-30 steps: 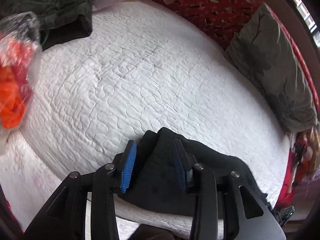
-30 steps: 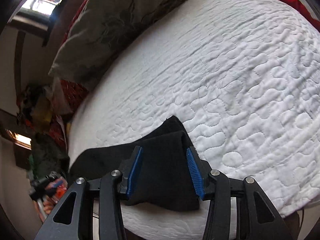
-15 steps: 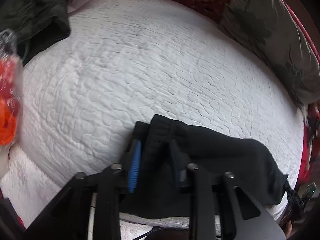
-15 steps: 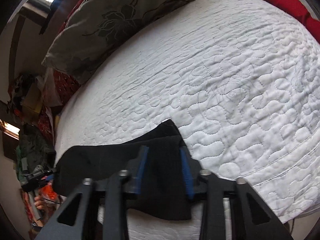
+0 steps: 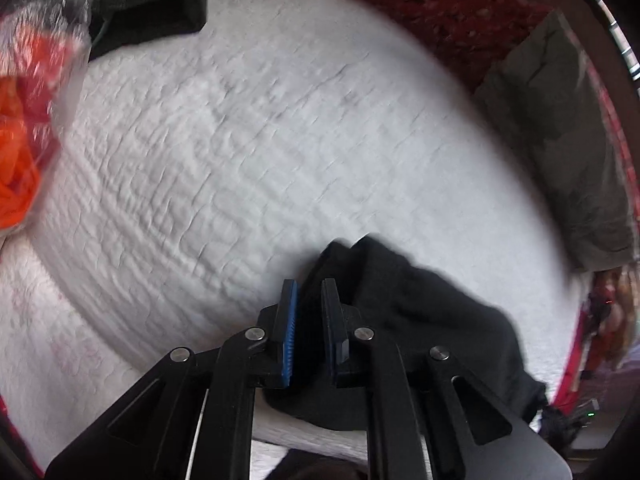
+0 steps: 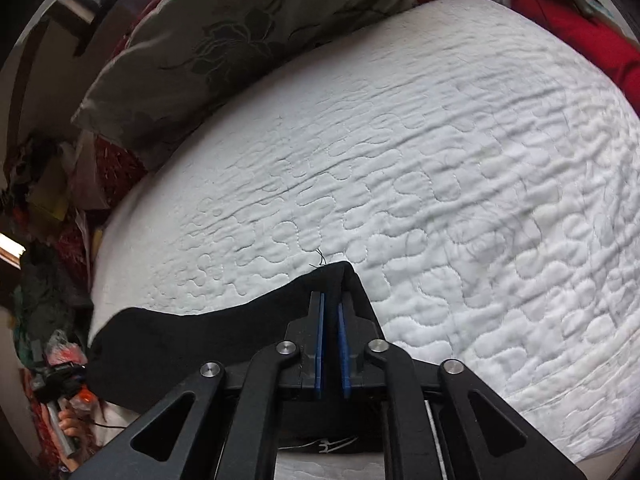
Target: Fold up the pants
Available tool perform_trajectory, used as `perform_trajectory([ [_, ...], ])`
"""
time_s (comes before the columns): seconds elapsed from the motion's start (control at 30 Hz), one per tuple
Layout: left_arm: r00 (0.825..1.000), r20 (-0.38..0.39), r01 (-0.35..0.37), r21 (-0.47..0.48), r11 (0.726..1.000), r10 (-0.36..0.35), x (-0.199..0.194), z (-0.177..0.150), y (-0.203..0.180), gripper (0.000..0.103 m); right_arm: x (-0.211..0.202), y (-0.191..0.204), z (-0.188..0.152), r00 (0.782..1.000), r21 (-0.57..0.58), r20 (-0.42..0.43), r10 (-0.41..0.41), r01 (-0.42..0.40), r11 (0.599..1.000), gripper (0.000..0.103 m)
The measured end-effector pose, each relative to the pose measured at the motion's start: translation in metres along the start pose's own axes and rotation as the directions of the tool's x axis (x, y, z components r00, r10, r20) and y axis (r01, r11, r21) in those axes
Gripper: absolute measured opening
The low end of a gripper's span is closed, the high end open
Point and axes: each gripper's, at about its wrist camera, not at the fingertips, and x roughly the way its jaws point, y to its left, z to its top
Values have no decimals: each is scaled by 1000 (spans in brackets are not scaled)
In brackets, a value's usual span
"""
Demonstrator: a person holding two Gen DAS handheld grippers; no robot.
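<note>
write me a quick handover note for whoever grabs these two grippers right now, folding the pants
Left gripper: shut on a bunched corner of the black pants.
Right gripper: shut on the other corner of the pants.
Pants: at the near edge of the white quilt, fabric strung between the grippers.
Done: both corners gripped.
Left: probably carry both corners over to make the fold, release, smooth.
</note>
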Motion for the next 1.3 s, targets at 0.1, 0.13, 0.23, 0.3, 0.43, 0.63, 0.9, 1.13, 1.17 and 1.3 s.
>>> perform_trajectory([
  [0.1, 998, -26, 61, 59, 996, -60, -6, 8, -13, 30, -3, 0, -2, 1000, -4, -2, 16, -16, 1000, 10],
  [0.13, 997, -36, 66, 80, 995, -64, -5, 10, -18, 42, -3, 1, -3, 1000, -12, -4, 14, -14, 1000, 11],
  [0.23, 997, -57, 55, 148, 987, -47, 1, 7, -31, 51, -1, -3, -5, 1000, -3, -24, 18, -18, 1000, 17],
  [0.3, 995, -96, 50, 190, 981, -32, 8, 6, -36, 51, -1, -5, -10, 999, 8, -25, 23, -23, 1000, 22],
  [0.43, 989, -147, 17, 299, 954, 28, 18, -6, -48, 51, -1, -4, -12, 1000, 8, -20, 15, -15, 1000, 25],
  [0.63, 987, -49, -130, 333, 934, 155, 16, -15, -45, 9, -1, -6, -12, 1000, -15, -12, -10, 10, 1000, 25],
  [0.9, 957, 64, -288, 336, 897, 283, 6, -17, -32, 7, -8, 0, -6, 999, -16, 2, 34, -34, 999, 3],
  [1.13, 985, -34, -163, 123, 979, 169, 10, -13, 18, 7, -2, -15, -12, 1000, 15, -9, -11, 11, 1000, 10],
  [1.17, 991, -2, -129, 102, 986, 130, -3, -15, 22, 7, -6, -15, -12, 1000, 13, -12, -8, 9, 1000, 19],
  [1.3, 999, 39, -10, 89, 996, 6, -40, -31, 21, 14, -33, -28, -17, 1000, 12, 27, -4, 4, 1000, 36],
])
